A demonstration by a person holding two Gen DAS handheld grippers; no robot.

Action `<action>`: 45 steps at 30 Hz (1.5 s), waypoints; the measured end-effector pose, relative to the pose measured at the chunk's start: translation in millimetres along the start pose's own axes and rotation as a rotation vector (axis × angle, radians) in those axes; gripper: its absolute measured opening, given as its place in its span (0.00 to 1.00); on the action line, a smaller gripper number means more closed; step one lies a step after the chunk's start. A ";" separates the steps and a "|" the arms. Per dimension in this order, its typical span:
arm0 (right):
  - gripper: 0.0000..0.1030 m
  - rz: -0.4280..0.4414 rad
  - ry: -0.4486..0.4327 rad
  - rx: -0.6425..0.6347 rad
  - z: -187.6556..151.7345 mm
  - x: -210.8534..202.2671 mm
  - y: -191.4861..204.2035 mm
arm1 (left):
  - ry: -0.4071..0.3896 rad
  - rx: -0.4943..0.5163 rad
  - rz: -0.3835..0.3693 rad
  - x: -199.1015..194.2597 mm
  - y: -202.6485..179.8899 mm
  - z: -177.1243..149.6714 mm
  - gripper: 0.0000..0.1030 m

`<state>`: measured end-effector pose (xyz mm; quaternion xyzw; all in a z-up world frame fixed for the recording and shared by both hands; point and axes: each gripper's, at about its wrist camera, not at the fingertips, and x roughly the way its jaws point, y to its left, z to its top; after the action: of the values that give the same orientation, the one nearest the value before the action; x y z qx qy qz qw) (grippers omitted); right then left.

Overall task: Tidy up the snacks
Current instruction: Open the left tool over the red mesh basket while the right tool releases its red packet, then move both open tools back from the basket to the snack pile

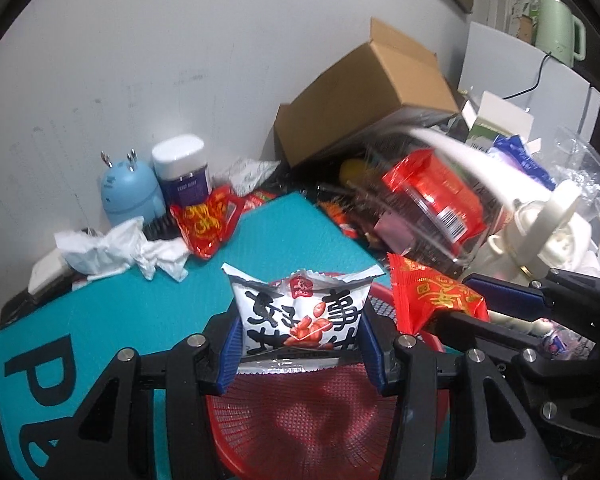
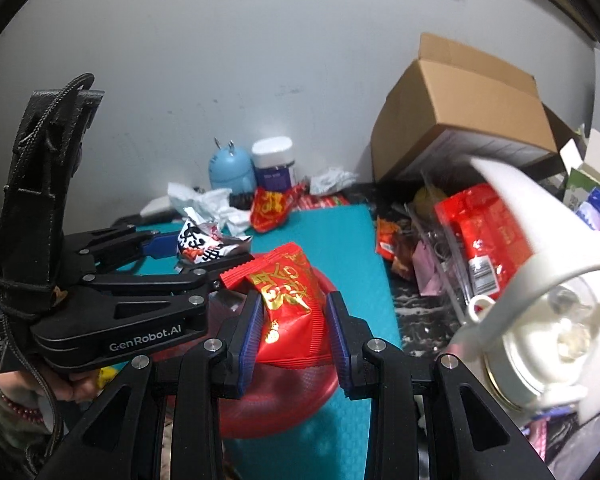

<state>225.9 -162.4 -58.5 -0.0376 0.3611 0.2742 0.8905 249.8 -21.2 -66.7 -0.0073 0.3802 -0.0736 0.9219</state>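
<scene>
My left gripper [image 1: 300, 332] is shut on a white snack packet [image 1: 298, 312] with black characters and red peanuts, held just over a red mesh basket [image 1: 300, 420]. My right gripper [image 2: 294, 320] is shut on a red and gold snack packet [image 2: 288, 300] above the same red basket [image 2: 284, 396]. Each view shows the other gripper: the right gripper [image 1: 476, 304] with its red packet [image 1: 428, 296] at right, the left gripper [image 2: 196, 256] with the white packet [image 2: 204, 244] at left. Another red packet [image 1: 206, 224] lies on the teal mat [image 1: 112, 304].
Crumpled tissue [image 1: 120, 252], a blue gadget [image 1: 128, 188] and a white-lidded jar [image 1: 182, 172] stand by the wall. A cardboard box [image 1: 368, 88] leans over a clear tub [image 1: 432, 208] of red snacks. A white kettle [image 2: 540, 328] lies tipped at right. A hand [image 2: 72, 384] grips the left handle.
</scene>
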 end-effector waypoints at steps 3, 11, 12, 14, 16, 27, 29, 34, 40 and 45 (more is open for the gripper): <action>0.31 -0.005 0.034 0.001 -0.9 11.0 -1.5 | 0.030 -0.005 0.009 12.6 3.6 -3.6 0.48; 0.38 -0.031 0.082 -0.017 -4.5 23.9 -1.0 | 0.102 -0.007 0.028 27.6 7.6 -4.8 0.50; 0.39 -0.035 0.086 -0.015 -4.8 23.8 -1.5 | 0.110 -0.012 0.033 28.0 8.3 -4.9 0.52; 0.40 -0.040 0.089 -0.008 -4.3 23.4 -2.8 | 0.112 -0.018 0.039 26.8 9.3 -5.3 0.59; 0.41 -0.051 0.089 -0.004 -3.4 21.0 -4.2 | 0.105 -0.011 0.057 23.3 8.6 -4.3 0.59; 0.44 -0.071 0.029 -0.005 11.4 -13.4 0.6 | 0.040 -0.005 0.075 -20.4 1.9 12.5 0.59; 0.44 -0.073 0.009 -0.010 15.3 -23.5 3.2 | 0.025 -0.002 0.079 -31.0 0.3 15.6 0.59; 0.44 -0.077 -0.049 -0.027 25.1 -54.4 12.1 | -0.037 0.008 0.089 -68.0 -7.1 24.1 0.59; 0.46 -0.088 -0.126 -0.043 30.9 -96.4 23.4 | -0.104 0.022 0.091 -111.9 -16.5 30.4 0.59; 0.46 -0.100 -0.174 -0.054 32.5 -125.6 33.1 | -0.159 0.028 0.085 -149.6 -27.1 29.3 0.59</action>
<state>155.1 -183.7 53.1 -0.0557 0.2724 0.2415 0.9297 162.1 -28.0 60.8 0.0157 0.3046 -0.0387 0.9515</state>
